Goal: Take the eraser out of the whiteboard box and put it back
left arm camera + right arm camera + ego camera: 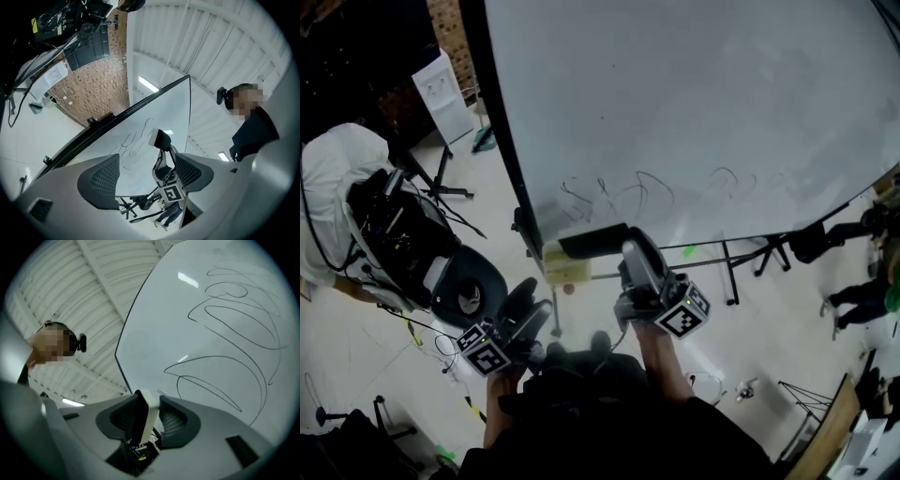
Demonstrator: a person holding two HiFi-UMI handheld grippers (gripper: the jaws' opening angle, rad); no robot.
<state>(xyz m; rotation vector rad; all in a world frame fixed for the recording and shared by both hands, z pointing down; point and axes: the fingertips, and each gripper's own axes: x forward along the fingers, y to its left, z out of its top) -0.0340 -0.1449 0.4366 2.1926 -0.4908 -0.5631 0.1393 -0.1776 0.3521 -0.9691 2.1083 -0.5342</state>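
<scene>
In the head view, the right gripper (630,251) holds the eraser (592,241) level in front of the whiteboard (694,103). The eraser is a dark bar just above the beige whiteboard box (566,267), which sits at the board's lower edge. It is clear of the box, so the taking-out looks done and the return is yet to come. The left gripper (528,309) hangs lower and to the side, near the box but apart from it, probably kept out of the working hand's way. Below is a pale floor (384,356), crossed by the board's stand legs (741,258) and loose cables. A person in white (333,178) crouches over dark equipment at the left.

In the left gripper view, the jaws are spread with nothing between them. Through the gap the other gripper shows further off, with the eraser at its tip against the board. A brick wall (93,89) and a ribbed ceiling (220,42) with strip lights lie behind.

In the right gripper view, the pads pinch the eraser on its two broad faces. It stands on edge, dark back to one jaw and pale face to the other. That grip should keep it straight for sliding back into the box. Pen scribbles (234,324) loop across the board ahead.
</scene>
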